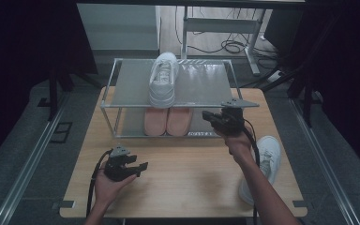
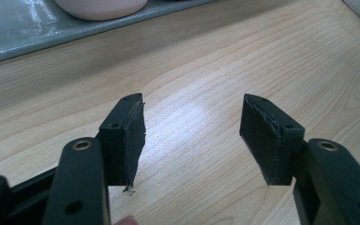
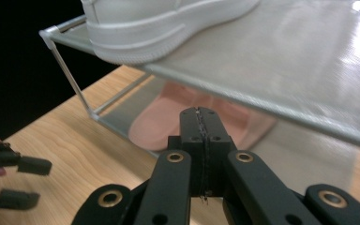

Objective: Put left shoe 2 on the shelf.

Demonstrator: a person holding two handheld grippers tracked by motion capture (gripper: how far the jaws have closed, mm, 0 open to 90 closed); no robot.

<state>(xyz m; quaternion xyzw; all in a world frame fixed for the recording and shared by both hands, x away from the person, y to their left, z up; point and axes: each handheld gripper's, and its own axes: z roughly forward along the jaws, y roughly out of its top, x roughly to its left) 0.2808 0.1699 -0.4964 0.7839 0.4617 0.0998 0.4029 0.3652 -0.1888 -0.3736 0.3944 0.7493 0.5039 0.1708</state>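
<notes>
The work in hand looks like pairing white sneakers on the two-tier shoe rack, and the second white low-top sneaker [image 1: 264,164] is lying at the lower right of the high view, on the right edge of the light wooden tabletop [image 1: 187,173], partly behind the person's right forearm. To do this step well, the person should probably be opening the right fingers before reaching back, taking the loose sneaker by its heel collar, and setting it sole down just beside its mate, toe pointing the same way, on the bare stretch of the upper shelf.

Nearest, at the lower left of the high view, the left gripper [image 1: 138,166] is resting low over the tabletop. In the left gripper view its black padded fingers [image 2: 126,136] are standing spread wide, with only bare wood between them, gripping and touching nothing.

Farther up, just right of centre in the high view, the right gripper [image 1: 211,117] is hovering at the front right of the metal-framed rack with grey fabric shelves [image 1: 201,82]. In the right gripper view its fingers [image 3: 190,136] are pressed flat together, pinching nothing and touching nothing.

Beyond them, the pair of pink slippers [image 1: 167,121] is sitting on the lower shelf, and the first white lace-up sneaker [image 1: 163,79] is standing upright on the upper shelf, left of its middle, leaving the right half open.
</notes>
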